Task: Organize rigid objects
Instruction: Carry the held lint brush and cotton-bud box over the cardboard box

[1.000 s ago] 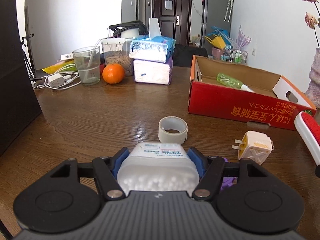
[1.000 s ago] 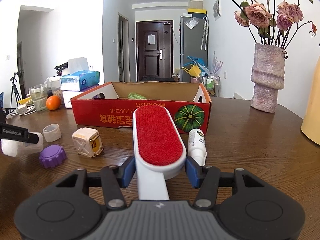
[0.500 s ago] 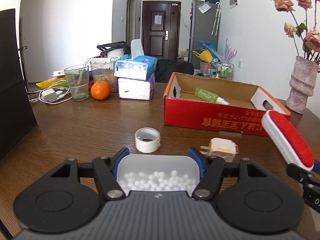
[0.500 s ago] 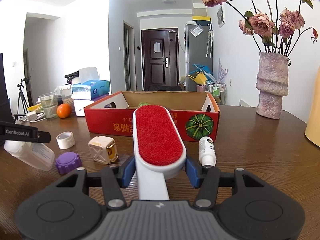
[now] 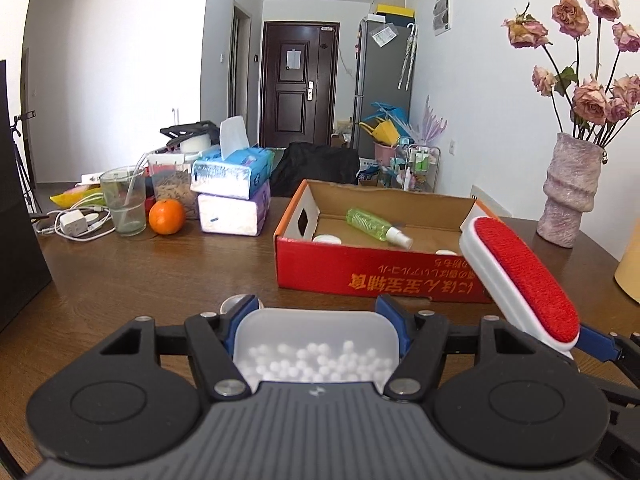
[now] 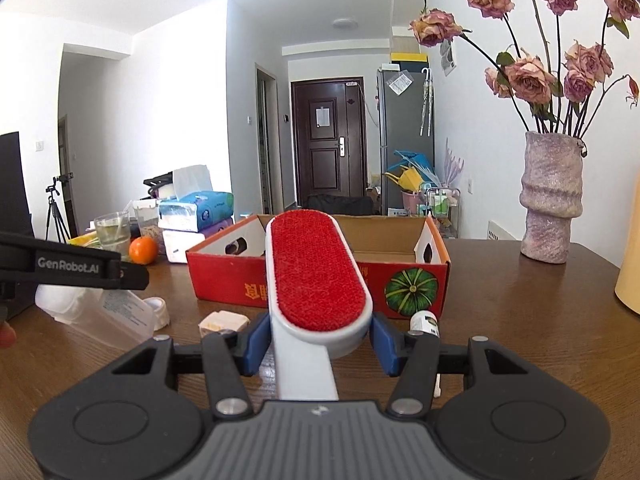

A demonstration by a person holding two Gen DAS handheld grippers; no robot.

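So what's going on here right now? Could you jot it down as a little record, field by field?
left gripper: shut on a clear plastic jar with small white beads inside, held above the table
right gripper: shut on a lint brush with a red pad, its head pointing toward the box
box: red cardboard box, open top, on the wooden table
inside box: green spray bottle lying down
loose on table: tape roll, beige plug adapter, small white bottle
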